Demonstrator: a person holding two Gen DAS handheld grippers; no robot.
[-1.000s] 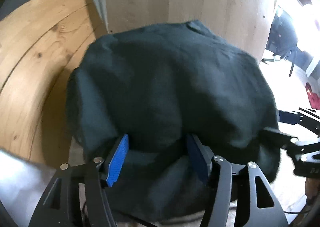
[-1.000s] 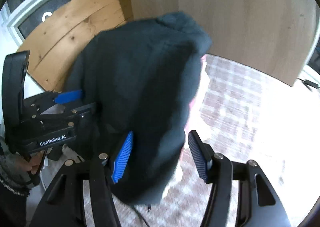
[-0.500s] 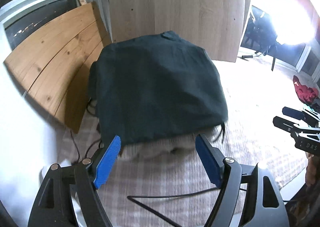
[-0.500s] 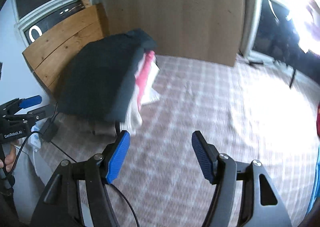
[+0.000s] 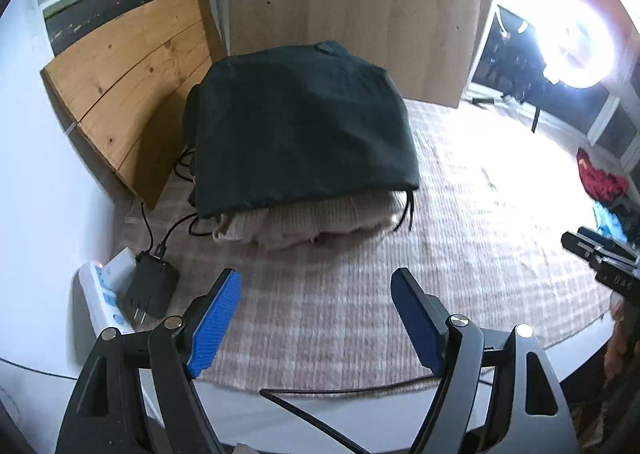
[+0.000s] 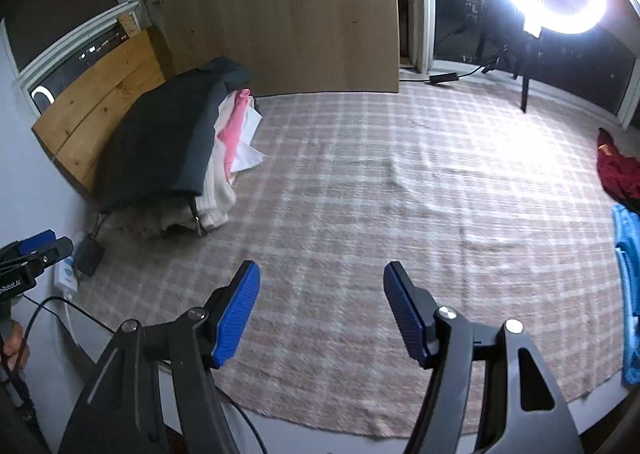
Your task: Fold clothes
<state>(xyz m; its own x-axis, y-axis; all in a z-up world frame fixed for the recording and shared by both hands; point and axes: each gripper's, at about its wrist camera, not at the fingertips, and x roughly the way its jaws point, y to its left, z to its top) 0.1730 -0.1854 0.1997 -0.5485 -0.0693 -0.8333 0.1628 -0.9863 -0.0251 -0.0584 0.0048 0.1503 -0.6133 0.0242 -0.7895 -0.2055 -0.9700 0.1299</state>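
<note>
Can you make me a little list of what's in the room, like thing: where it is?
dark garment: folded, top of the stack
stack of clothes: on the checked rug, by the wooden boards
red garment: unfolded, rug's far right edge
blue garment: right edge
left gripper: open, empty
right gripper: open, empty

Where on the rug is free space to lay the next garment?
The middle of the checked rug is bare, between the folded stack and the red garment and blue garment. The charger corner is crowded.
</note>
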